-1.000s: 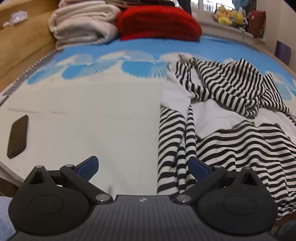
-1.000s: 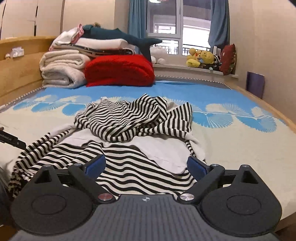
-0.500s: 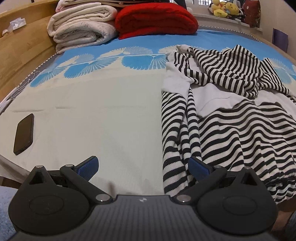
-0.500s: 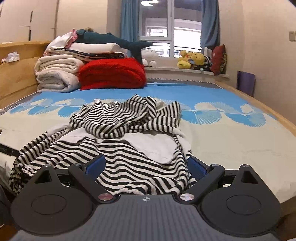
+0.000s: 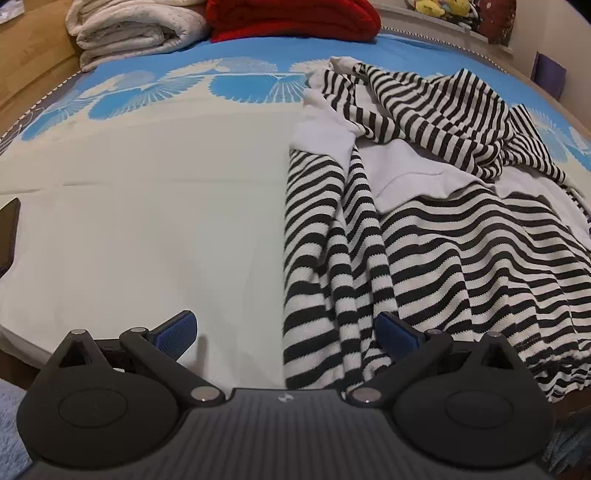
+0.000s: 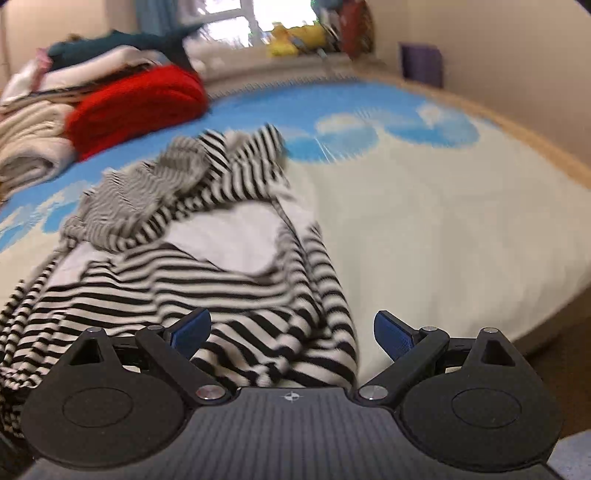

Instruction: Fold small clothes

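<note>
A crumpled black-and-white striped garment (image 5: 424,229) with a plain white part (image 5: 410,173) lies on the bed, right of centre in the left wrist view. It also shows in the right wrist view (image 6: 207,266), blurred. My left gripper (image 5: 286,334) is open and empty, low over the garment's near left edge, with its right finger (image 5: 395,332) by the stripes. My right gripper (image 6: 291,330) is open and empty over the garment's near right edge.
The bed sheet (image 5: 147,229) is cream with blue fan prints. Folded white blankets (image 5: 136,26) and a red blanket (image 5: 295,18) sit at the head. A dark phone (image 5: 7,232) lies at the left edge. Plush toys (image 6: 291,37) line the window sill. The bed's right edge (image 6: 535,332) is close.
Both grippers have moved closer and lower over the garment's near edge. The right wrist view has swung and is now blurred. Both stay open.
</note>
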{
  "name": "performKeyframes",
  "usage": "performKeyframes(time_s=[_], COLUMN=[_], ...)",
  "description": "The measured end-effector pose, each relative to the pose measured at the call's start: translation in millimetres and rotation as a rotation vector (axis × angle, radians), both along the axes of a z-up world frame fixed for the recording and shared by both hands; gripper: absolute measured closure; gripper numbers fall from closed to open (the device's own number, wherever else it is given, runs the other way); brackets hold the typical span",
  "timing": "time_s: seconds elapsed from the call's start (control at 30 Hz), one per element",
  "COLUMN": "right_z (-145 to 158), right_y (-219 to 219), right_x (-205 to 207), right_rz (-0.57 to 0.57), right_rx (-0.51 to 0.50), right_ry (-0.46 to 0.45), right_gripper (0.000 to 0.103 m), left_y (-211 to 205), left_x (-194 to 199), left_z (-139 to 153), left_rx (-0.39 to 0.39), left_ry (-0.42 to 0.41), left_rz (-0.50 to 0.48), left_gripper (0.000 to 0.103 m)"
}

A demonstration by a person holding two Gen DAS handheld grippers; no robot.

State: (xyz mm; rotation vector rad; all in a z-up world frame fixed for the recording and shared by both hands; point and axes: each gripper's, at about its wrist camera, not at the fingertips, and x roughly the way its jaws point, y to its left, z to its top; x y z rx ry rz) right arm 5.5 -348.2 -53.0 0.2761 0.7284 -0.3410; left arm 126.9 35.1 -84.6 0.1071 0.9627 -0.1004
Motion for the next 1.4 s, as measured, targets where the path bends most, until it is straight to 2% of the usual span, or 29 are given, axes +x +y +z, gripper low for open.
performKeyframes(time_s=[0.3,0.47,0.77,1.2,1.4], right_z=[-27,-42,-45,-51,-54], right_y=[-9,-11,-1,-2,-3], right_x=[21,30,44,37,25], right_rz=[-0.034,-0.025,0.017,0.065,0.120], right_rx=[0.084,0.095,0.031,-0.020,-0.035], right_ry=[0.127,0.158,0.165,0.120,0.095], right_gripper=[0.008,0.006,0.003,0.001,0.001], left_y=[-19,-19,-21,-21,-9], left_x=[6,11,14,13,5], left_z=[-11,-15,-16,-17,-15], left_rx=[0.071,0.050,0.043,0.043,-0.021], left_ry=[-0.002,0.013,0.012,0.013,0.094], left_rz=[-0.034,-0.024,-0.021,-0.021,-0.041], left_gripper=[0.000,0.000,0.000,0.000,0.000])
